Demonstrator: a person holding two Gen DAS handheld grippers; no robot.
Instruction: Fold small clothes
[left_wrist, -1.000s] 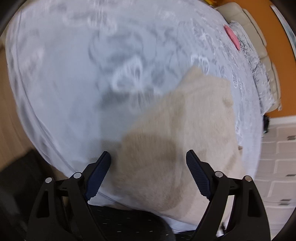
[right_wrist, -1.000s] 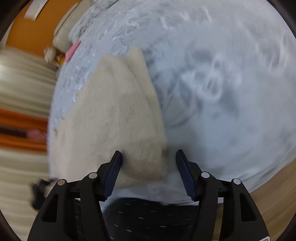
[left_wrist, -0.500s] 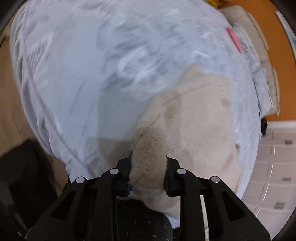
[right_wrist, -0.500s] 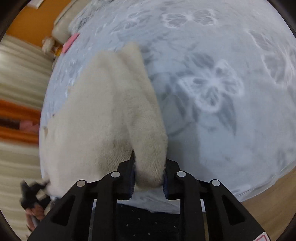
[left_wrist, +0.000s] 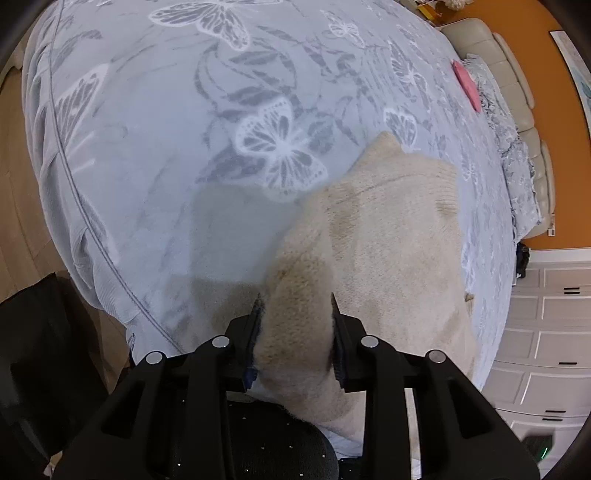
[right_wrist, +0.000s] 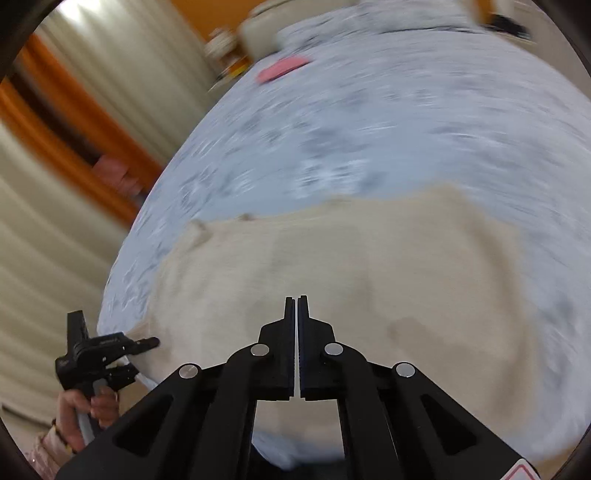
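A cream knitted garment (left_wrist: 388, 236) lies on a pale blue bedspread with butterfly print (left_wrist: 166, 129). My left gripper (left_wrist: 295, 314) is shut on a thick fold of the garment's near edge. In the right wrist view the garment (right_wrist: 369, 266) spreads across the bed below my right gripper (right_wrist: 297, 306), whose jaws are pressed together with nothing between them. The left gripper (right_wrist: 144, 343) also shows at the lower left of that view, at the garment's edge, held by a hand. The right wrist view is blurred.
A pink flat item (left_wrist: 467, 86) lies far up the bed near a grey patterned pillow (left_wrist: 517, 158) and a cream padded headboard (left_wrist: 509, 74). White drawers (left_wrist: 535, 332) stand to the right. Wooden floor (left_wrist: 14, 184) lies left of the bed. Curtains (right_wrist: 55, 240) hang beside it.
My right gripper has let go of the garment's fold, shut empty and swung to look across the garment. My left gripper stays shut on its fold.
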